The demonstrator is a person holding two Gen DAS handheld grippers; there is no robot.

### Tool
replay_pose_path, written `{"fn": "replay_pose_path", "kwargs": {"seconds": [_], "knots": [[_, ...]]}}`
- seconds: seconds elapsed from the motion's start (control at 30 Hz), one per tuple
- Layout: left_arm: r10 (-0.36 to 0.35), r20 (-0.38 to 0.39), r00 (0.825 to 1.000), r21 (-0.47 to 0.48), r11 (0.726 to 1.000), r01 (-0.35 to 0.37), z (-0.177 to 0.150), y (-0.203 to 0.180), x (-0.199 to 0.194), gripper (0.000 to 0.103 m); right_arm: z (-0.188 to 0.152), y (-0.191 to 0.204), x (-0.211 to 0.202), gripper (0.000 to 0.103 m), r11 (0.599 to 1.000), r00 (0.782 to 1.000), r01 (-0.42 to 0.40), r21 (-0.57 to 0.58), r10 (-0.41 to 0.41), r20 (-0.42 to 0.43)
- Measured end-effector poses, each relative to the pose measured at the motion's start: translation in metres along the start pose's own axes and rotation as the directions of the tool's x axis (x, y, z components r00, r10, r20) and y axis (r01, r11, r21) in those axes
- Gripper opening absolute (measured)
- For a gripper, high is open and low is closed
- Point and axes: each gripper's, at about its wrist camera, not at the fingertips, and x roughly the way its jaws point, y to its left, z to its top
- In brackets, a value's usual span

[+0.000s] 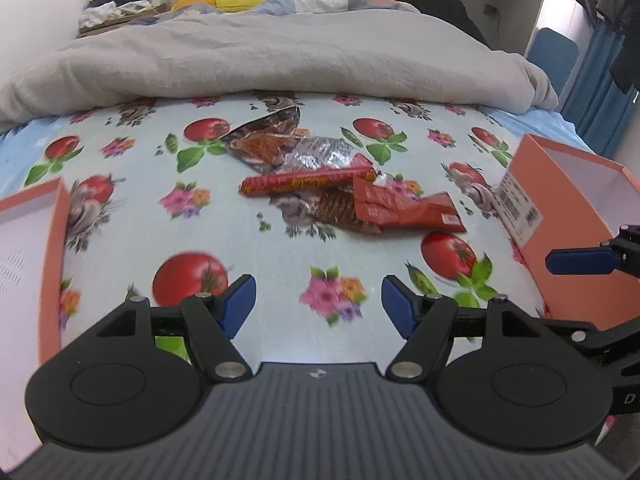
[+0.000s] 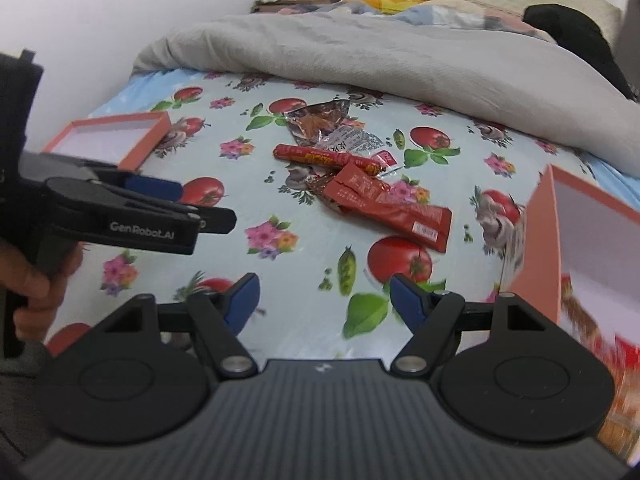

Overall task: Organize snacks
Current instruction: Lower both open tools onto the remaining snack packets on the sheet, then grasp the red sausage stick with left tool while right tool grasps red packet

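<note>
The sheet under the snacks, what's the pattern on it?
The sheet is pale blue with red tomatoes, pink flowers and green leaves, clearest in the left wrist view.

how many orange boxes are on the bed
2: one orange box at the left edge of the flowered sheet, the other at the right edge, with the snack pile between them. None seem hidden.

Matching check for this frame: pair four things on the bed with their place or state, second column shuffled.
Things:
1. sausage stick
2. grey blanket
3. labelled orange box
4. left gripper

Places or states:
A. open, holding nothing
B. at the right edge of the left wrist view, white inside
C. bunched up beyond the snacks
D. lying across the wrapper pile

Pairs: 1-D, 2-C, 3-B, 4-A
</note>
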Motion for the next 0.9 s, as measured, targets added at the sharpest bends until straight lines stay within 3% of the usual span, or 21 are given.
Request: {"fn": "replay_pose_path", "kwargs": {"seconds": [0.33,0.4,0.57,0.9], "knots": [[-0.091,-0.017,0.996,0.042,0.995,0.091,0.050,0.013,0.058,0.073,0.044,-0.032,0.061,0.074,0.993,0.992,-0.075,-0.088,0.065,-0.109],[-0.107,-0.023,0.994,0.050,0.993,0.108,0.062,0.015,0.069,0.072,0.052,-0.039,0.076,0.074,0.992,0.982,-0.076,-0.098,0.057,-0.183],[-0.148,-0.031,0.988,0.077,0.986,0.150,0.090,0.022,0.095,0.068,0.068,-0.053,0.101,0.074,0.979,0.965,-0.111,-0.168,0.066,-0.254],[-0.167,-0.134,0.977,0.261,0.945,0.197,0.123,0.018,0.147,0.062,0.091,-0.064,0.137,0.074,0.932,0.938,-0.205,-0.298,0.100,-0.332]]}}
